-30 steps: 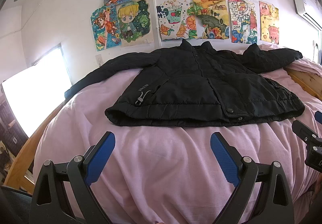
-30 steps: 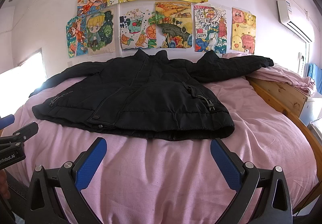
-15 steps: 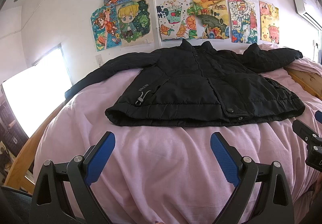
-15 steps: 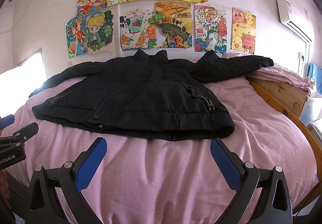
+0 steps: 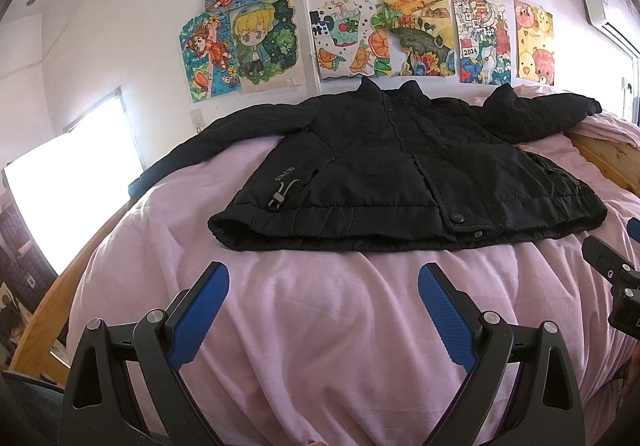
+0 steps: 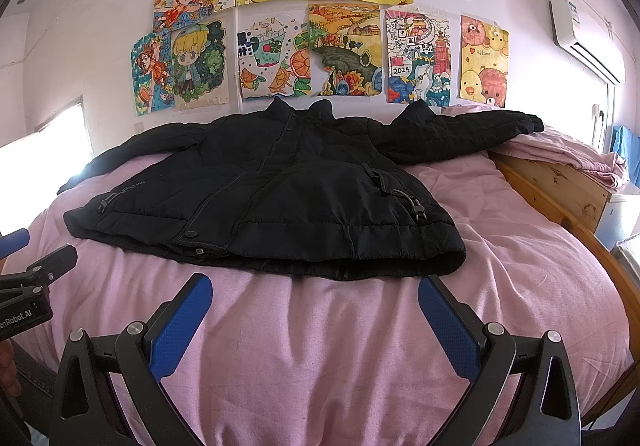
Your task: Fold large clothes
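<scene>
Hovering both grippers, left [image 5: 323,296] and right [image 6: 315,302], jaws wide apart and empty, short of the jacket [image 5: 400,173] spread flat on the bed [image 5: 320,326], I'd pinch each sleeve cuff first, folding inward.

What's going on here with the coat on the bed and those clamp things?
A person is holding a two-finger gripper in each hand and is set to fold the black jacket. It lies spread flat on the pink bedsheet, front up, collar toward the wall of drawings, sleeves stretched out to both sides. The left gripper and the right gripper both hover open over the sheet just short of the hem, touching nothing. No fold has been made yet.
</scene>
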A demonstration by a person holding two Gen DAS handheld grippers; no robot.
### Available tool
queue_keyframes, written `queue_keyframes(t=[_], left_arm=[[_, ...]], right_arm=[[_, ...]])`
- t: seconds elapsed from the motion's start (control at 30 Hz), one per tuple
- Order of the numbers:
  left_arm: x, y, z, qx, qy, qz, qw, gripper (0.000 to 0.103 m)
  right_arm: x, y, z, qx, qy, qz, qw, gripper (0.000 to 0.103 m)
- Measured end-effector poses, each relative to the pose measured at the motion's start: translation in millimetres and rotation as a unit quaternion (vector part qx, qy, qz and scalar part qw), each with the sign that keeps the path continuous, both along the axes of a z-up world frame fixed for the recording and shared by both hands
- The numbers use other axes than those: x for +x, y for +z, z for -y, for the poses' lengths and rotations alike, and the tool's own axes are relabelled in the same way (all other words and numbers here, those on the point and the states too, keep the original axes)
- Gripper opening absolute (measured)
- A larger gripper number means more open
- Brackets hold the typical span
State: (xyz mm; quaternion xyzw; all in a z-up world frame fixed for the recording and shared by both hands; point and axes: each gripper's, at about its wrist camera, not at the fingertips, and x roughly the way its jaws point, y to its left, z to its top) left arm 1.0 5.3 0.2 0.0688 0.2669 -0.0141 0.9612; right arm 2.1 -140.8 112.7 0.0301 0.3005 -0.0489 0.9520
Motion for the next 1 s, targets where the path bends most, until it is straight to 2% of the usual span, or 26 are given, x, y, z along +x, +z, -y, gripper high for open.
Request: queue_keyframes(t=[0.6,1.0], left_arm=[[4.8,-3.3,-2.9,0.003,0.004,-0.014,0.9999,0.093],[8.2,0.1,-4.9,-0.008,0.002,-0.020,0.9998,0.093]], right_arm=[[0.9,0.7,-2.5,-0.003,-0.002,-0.004,1.000,0.103],[-4.5,1.0,8.0,-0.010,-0.014,-0.002,1.000,0.103]])
